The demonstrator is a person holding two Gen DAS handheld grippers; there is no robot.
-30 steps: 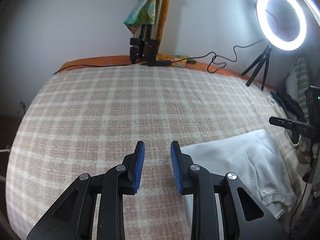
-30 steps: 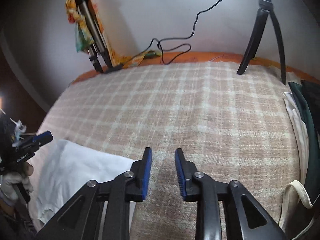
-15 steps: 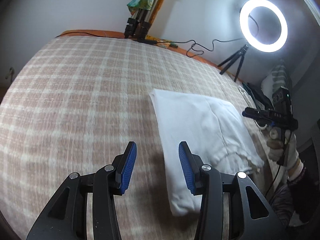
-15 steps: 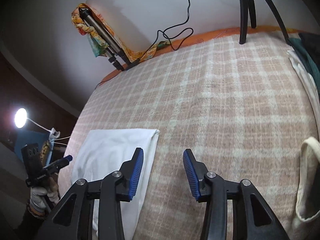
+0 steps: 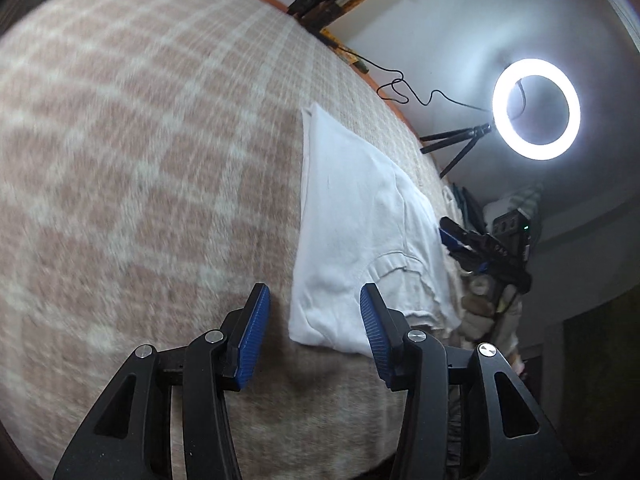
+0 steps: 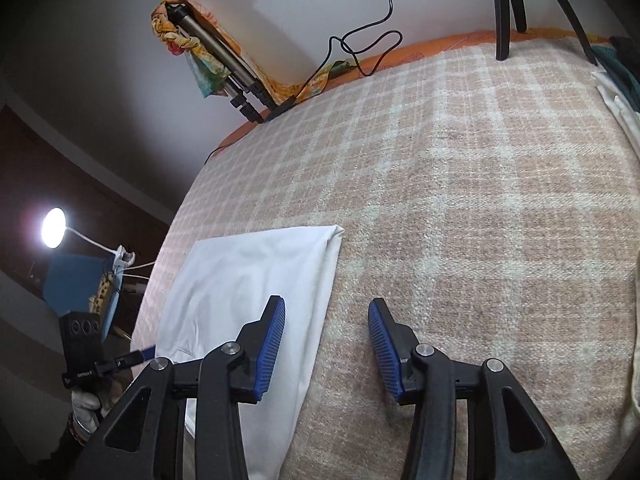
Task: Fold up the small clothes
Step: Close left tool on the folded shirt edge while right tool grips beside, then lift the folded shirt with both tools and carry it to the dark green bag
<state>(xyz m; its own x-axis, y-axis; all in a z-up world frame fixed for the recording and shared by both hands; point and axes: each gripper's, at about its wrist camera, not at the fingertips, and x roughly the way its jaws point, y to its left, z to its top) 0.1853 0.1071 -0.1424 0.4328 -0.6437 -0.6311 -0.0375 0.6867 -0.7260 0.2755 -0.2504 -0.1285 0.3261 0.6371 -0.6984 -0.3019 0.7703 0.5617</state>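
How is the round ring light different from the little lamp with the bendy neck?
The ring light is a glowing hoop with a hole in the middle; the little lamp is a solid bright disc. The ring light stands on a black tripod; the little lamp hangs on a white curved neck. Both are on.

We look forward along each gripper's fingers, close above the pink-and-cream checked blanket point(image 5: 132, 152); both views face the far wall and share the folded white cotton garment point(image 5: 360, 216).
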